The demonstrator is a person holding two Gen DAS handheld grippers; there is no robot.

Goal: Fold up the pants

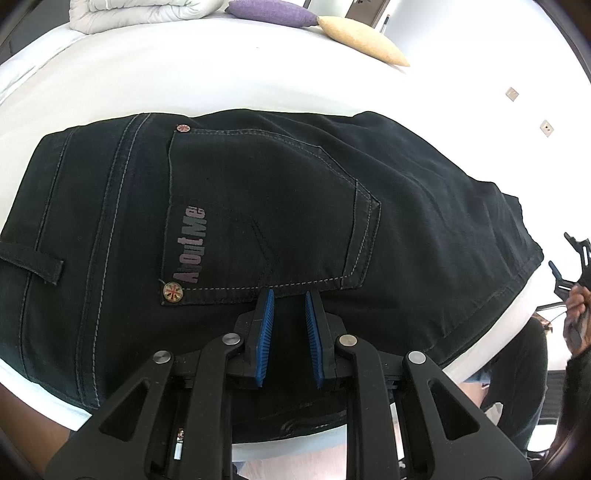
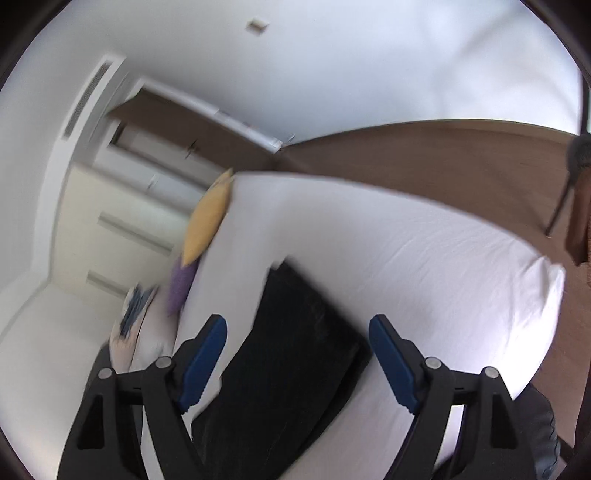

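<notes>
Black pants [image 1: 280, 221] lie folded into a compact block on the white bed [image 1: 166, 81], back pocket with an "AboutMe" print facing up. My left gripper [image 1: 289, 295] hovers just over the near edge of the pants below the pocket, its blue pads a small gap apart with nothing between them. In the blurred right wrist view the pants [image 2: 295, 354] show as a dark folded slab on the bed [image 2: 424, 266]. My right gripper [image 2: 299, 325] is wide open and empty above them; it also shows at the right edge of the left wrist view [image 1: 576, 266].
A purple cushion [image 1: 273, 11], a yellow cushion [image 1: 362, 37] and a rolled white duvet [image 1: 140, 11] lie at the far end of the bed. The bed's near edge and brown floor [image 2: 443, 158] are close. Wardrobe doors [image 2: 122, 221] stand beyond the cushions.
</notes>
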